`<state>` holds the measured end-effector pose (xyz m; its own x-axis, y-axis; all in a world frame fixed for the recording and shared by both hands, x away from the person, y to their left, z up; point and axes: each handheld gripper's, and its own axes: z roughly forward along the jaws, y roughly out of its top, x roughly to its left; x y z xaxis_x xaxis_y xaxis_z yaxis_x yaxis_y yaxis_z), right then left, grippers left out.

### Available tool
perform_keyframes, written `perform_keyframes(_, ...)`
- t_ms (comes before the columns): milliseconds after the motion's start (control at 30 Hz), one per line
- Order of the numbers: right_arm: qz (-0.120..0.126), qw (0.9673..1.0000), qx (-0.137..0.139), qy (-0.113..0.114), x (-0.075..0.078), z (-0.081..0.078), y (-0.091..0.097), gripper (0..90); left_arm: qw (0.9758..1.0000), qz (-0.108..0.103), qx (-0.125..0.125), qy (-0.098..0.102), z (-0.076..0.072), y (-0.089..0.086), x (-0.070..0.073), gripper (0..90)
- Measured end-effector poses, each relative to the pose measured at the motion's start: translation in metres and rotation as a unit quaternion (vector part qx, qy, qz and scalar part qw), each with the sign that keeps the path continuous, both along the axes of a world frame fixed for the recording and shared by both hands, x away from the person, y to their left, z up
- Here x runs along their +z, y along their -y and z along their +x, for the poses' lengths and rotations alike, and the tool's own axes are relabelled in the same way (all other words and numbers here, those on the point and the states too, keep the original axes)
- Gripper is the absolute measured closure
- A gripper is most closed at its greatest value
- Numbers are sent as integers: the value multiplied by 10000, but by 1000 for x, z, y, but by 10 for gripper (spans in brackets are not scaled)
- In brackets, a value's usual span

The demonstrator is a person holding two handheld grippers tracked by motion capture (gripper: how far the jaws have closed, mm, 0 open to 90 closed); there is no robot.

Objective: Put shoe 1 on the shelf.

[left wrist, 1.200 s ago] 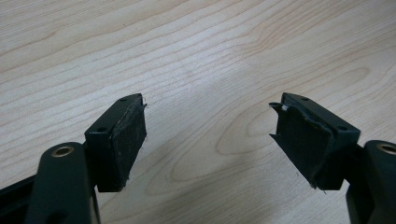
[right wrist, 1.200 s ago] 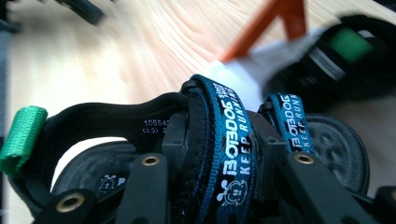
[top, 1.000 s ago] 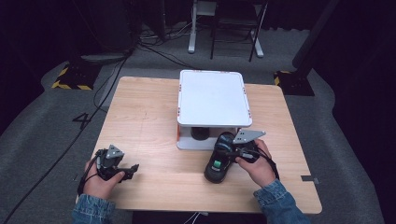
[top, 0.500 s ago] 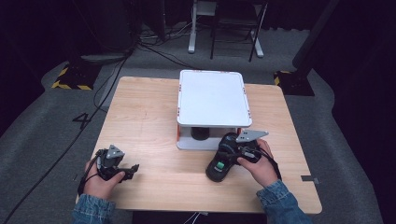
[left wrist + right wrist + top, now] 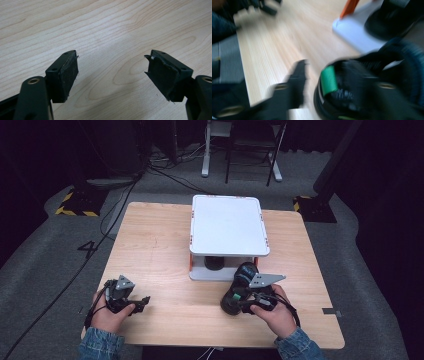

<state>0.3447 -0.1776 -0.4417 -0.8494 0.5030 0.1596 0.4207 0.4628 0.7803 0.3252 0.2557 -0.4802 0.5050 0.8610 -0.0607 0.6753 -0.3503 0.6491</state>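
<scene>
Your left claw (image 5: pixel 141 301) rests wide open and empty on the wooden bench (image 5: pixel 155 250). Your right claw (image 5: pixel 239 301) sits against a black cylindrical device (image 5: pixel 240 287) with a green patch; blur hides whether it grips. Beyond, a white two-tier stand (image 5: pixel 227 224) shelters another dark object (image 5: pixel 214 262).

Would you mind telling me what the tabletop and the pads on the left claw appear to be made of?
The tabletop looks like light wood or wood-look laminate: matte, with curving grain lines. The left claw pads seem to be black rubber or foam: dull, with frayed, peeling edges.
</scene>
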Motion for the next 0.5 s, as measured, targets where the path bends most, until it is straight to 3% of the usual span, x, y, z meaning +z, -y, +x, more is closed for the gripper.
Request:
perform_keyframes(67, -173, 9998, 84, -85, -4, 0, -2, 710, 10000, 5, -26, 1, 1, 0, 0, 249)
perform_keyframes(100, -230, 9997, 70, -7, -4, -1, -2, 757, 10000, 9, -15, 25, 1, 0, 0, 249)
perform_keyframes(167, -308, 9995, 74, -19, -1, -1, 1, 780, 10000, -1, -19, 9, 2, 0, 0, 249)
perform_keyframes(300, -302, 9993, 222, -95, 3, 2, 8, 801, 10000, -5, -60, 13, 7, 3, 0, 249)
perform_keyframes(333, -322, 9988, 360, -10, 7, 1, 17, 801, 9999, 1, -107, 40, 9, 6, 0, 249)
perform_keyframes(433, -398, 9983, 408, 131, 18, -2, 29, 792, 9999, -13, -167, 33, 11, 11, 0, 248)
perform_keyframes(500, -498, 9975, 480, 108, 24, -3, 37, 783, 9998, 3, -190, 16, 12, 12, 0, 247)
